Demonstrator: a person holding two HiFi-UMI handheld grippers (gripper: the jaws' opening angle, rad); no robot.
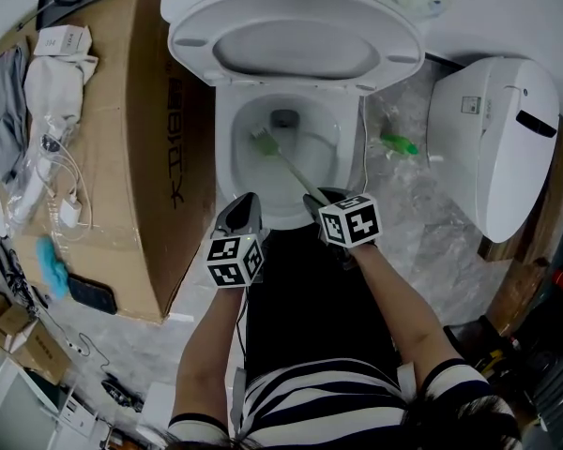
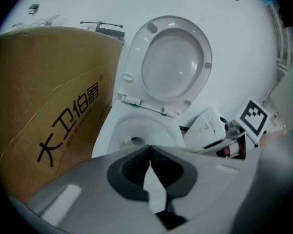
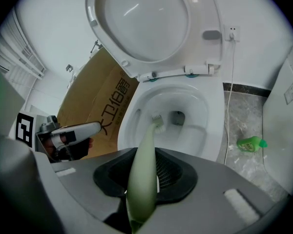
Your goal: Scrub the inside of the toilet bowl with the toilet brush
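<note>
- Head of the toilet brush down inside the toilet bowl, bristles against the left wall near the drain.
- Handle clamped between the closed jaws of the right gripper at the front rim.
- Just beside it, left gripper, jaws pressed together on nothing.
- Judged mid-scrub: one patch reached, remaining wall probably still to do.
- Counted: one brush, one bowl, two grippers, one green bottle, one cardboard box.

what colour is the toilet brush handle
The toilet brush handle is pale green, clearest in the right gripper view.
</note>
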